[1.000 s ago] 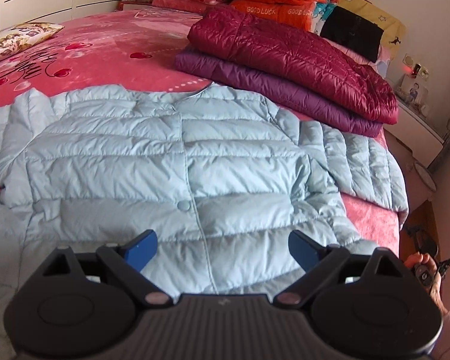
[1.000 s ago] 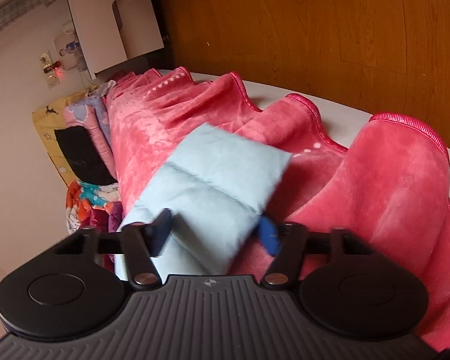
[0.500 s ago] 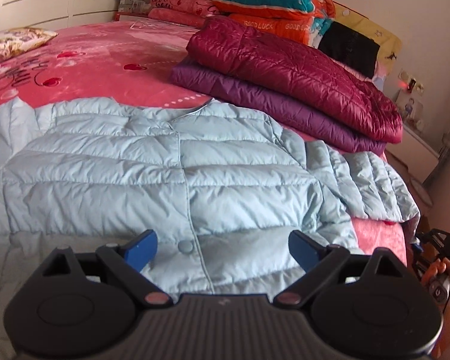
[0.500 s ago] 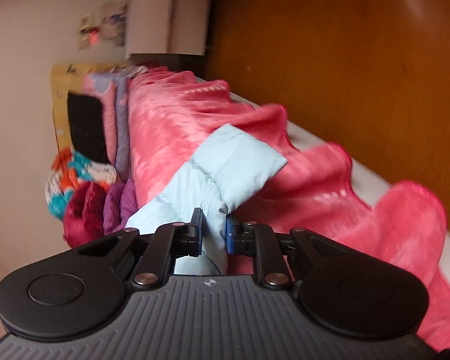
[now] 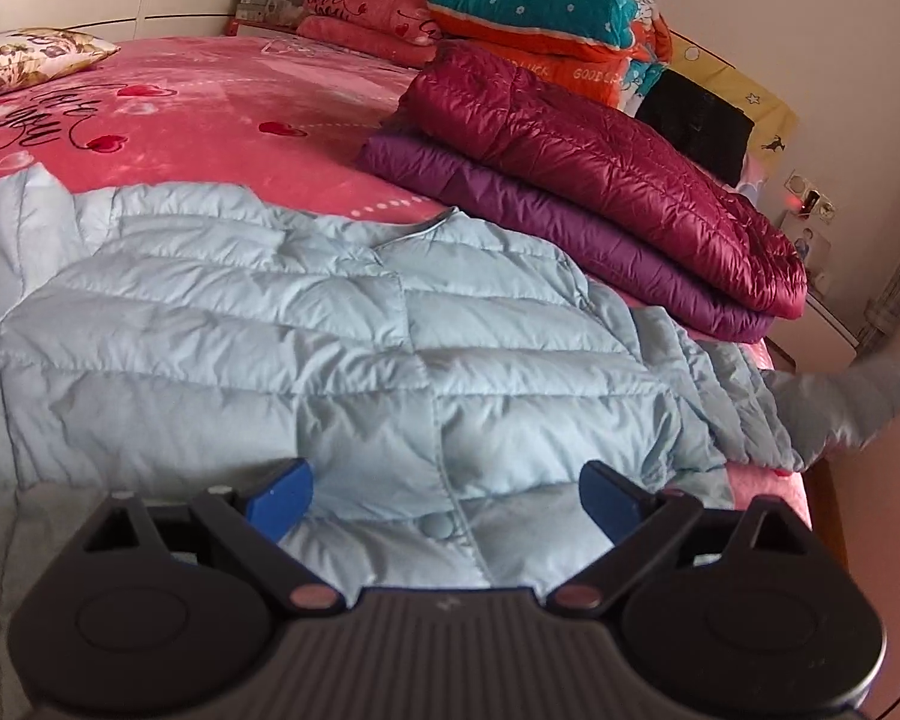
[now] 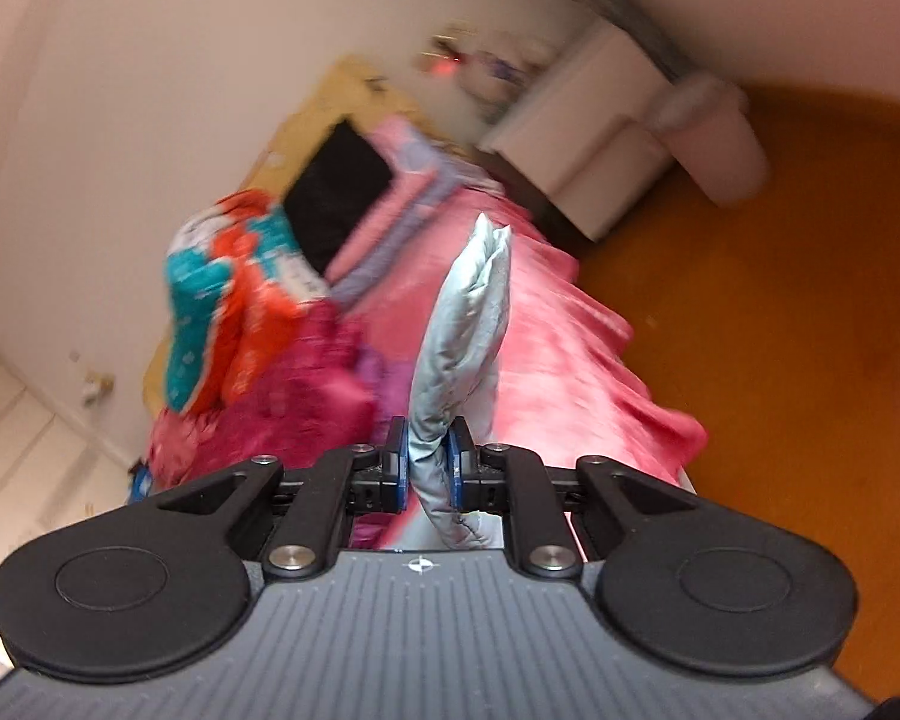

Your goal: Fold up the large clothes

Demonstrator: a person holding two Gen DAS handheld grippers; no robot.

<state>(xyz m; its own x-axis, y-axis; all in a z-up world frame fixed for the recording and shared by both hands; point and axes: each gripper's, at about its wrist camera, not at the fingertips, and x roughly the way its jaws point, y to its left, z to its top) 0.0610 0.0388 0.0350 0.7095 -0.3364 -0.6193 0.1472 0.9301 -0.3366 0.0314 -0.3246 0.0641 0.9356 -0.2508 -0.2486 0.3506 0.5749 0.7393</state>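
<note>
A light blue quilted down jacket (image 5: 342, 360) lies spread front-up on the pink bed (image 5: 180, 114). My left gripper (image 5: 444, 492) is open and empty, hovering over the jacket's lower front near a button. My right gripper (image 6: 426, 468) is shut on the jacket's right sleeve (image 6: 462, 330) near the cuff. The sleeve is lifted off the bed edge; in the left wrist view it stretches out to the right (image 5: 834, 402), blurred.
Folded maroon (image 5: 600, 168) and purple (image 5: 570, 228) down jackets are stacked on the bed behind the blue one. Folded blankets (image 5: 540, 12) and pillows (image 5: 30, 57) lie at the head. A white nightstand (image 6: 582, 138) and orange wood floor (image 6: 780, 330) are beside the bed.
My right gripper closed on the sleeve cuff and lifted it up from the bed's side. My left gripper dropped lower and closer over the jacket, still open.
</note>
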